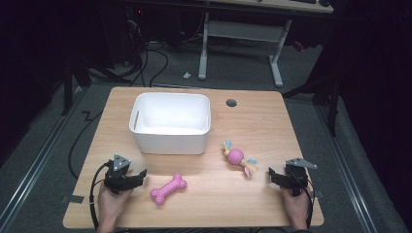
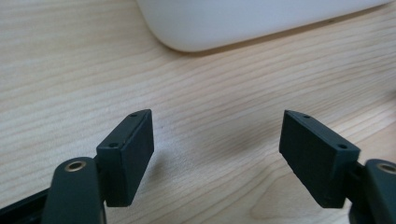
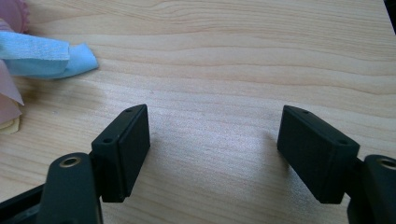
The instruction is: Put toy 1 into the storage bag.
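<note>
pink bone toy point(image 1: 168, 189) | lying flat on desk, long axis diag., front-centre, near left-hand side | pink ball toy w/ blue+yellow tassels point(image 1: 238, 158) | lying flat, right of bone, well apart | blue tassel end point(image 3: 44, 54) flat on wood

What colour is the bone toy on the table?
Pink. The bone toy shows best in the high view, lying near the left gripper.

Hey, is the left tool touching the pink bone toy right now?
Apart. The high view shows bare wood between the left tool and the pink bone toy; in the left gripper view, its open jaws frame only the table.
</note>
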A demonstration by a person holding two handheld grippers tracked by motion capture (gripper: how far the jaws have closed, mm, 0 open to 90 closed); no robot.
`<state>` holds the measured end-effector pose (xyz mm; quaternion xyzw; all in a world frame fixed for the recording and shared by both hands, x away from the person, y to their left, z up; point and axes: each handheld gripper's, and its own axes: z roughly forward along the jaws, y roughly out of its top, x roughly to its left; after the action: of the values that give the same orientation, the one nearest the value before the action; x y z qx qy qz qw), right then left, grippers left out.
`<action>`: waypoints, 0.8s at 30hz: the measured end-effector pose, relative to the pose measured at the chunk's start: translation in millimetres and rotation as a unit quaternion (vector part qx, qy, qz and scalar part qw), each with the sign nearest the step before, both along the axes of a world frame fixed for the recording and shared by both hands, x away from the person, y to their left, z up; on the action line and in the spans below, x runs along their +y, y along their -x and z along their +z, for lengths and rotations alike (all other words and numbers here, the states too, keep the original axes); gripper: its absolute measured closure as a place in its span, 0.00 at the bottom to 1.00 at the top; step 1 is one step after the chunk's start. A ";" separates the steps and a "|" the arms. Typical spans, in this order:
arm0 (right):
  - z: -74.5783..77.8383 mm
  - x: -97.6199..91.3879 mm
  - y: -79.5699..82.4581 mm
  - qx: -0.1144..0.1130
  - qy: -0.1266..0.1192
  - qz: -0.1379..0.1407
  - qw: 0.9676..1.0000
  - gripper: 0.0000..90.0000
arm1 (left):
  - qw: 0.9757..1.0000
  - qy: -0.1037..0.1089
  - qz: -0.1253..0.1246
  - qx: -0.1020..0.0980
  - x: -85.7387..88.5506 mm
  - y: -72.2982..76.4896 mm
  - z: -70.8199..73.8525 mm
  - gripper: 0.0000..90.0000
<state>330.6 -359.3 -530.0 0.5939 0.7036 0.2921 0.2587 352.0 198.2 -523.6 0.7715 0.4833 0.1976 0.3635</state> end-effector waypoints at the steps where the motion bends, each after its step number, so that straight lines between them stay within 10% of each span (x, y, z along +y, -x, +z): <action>1: 0.0 -0.1 0.0 0.000 0.000 0.000 1.000 0.28 | 1.000 0.002 -0.001 -0.002 -0.1 0.5 2.2 0.31; 24: 0.0 0.0 0.1 0.000 0.000 0.002 1.000 0.28 | 0.996 -0.003 -0.083 -0.017 -24.7 17.5 43.4 0.30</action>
<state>330.5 -359.3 -529.9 0.5928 0.7047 0.2921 0.2583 334.5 173.5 -480.2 0.8062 0.4112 0.1814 0.3848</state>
